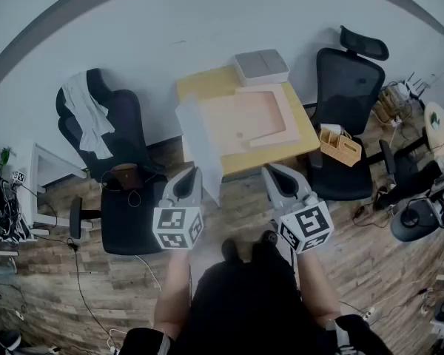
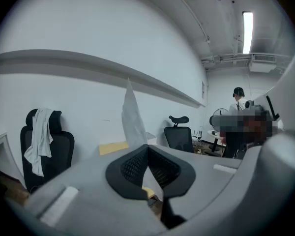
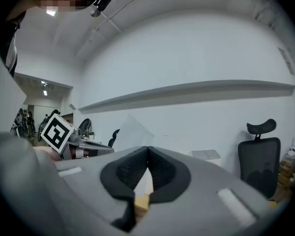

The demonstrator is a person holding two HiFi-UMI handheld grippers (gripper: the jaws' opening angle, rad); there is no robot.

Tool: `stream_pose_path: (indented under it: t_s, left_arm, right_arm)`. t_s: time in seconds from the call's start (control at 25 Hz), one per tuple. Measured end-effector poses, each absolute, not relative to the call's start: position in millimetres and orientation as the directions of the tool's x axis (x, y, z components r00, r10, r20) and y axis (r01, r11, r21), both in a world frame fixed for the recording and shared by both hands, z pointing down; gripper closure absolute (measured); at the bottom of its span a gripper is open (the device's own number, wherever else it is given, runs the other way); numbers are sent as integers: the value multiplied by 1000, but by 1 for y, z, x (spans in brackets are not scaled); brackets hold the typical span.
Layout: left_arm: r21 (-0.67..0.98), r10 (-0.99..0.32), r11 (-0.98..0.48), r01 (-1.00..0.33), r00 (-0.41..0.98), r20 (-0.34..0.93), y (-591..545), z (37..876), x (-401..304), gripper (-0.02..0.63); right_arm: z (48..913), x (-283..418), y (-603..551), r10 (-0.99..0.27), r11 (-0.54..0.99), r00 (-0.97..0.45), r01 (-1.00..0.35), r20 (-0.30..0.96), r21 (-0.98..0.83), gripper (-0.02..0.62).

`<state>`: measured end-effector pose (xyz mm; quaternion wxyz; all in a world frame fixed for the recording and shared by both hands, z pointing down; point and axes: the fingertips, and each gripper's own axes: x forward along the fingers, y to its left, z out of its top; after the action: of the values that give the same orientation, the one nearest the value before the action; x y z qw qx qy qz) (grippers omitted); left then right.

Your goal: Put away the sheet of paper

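The white sheet of paper [image 1: 199, 143] stands upright over the near left corner of the yellow table [image 1: 309, 136]. My left gripper [image 1: 192, 173] is shut on the sheet's lower edge. In the left gripper view the paper [image 2: 132, 117] rises straight out of the closed left gripper [image 2: 147, 149]. My right gripper [image 1: 272, 171] hovers at the table's near edge, to the right of the sheet and apart from it. Its jaws are shut with nothing held, and in the right gripper view the paper [image 3: 133, 132] shows beyond the right gripper [image 3: 147, 151].
A flat pink tray [image 1: 253, 117] and a grey box [image 1: 260, 66] lie on the table. A black chair with a white cloth [image 1: 85, 113] stands at left. Another black chair [image 1: 349, 87] and a wooden crate [image 1: 340, 146] are at right. Cables lie on the wood floor.
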<state>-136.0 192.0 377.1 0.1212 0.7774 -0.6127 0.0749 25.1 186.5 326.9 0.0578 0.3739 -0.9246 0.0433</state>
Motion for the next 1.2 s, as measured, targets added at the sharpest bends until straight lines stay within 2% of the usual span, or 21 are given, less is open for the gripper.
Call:
stream_pose_path:
  t_s: [0.4, 0.64, 1.2]
  left_arm:
    - [92, -929, -241, -966, 257, 266, 202, 373, -127, 597]
    - [89, -923, -260, -961, 275, 271, 200, 376, -129, 597]
    - [95, -910, -299, -949, 314, 270, 195, 380, -129, 598]
  right_arm:
    - [324, 28, 199, -689, 717, -712, -697, 138, -17, 595]
    - [324, 30, 197, -712, 688, -692, -722, 124, -79, 595]
    - [327, 31, 197, -736, 659, -665, -747, 124, -91, 595]
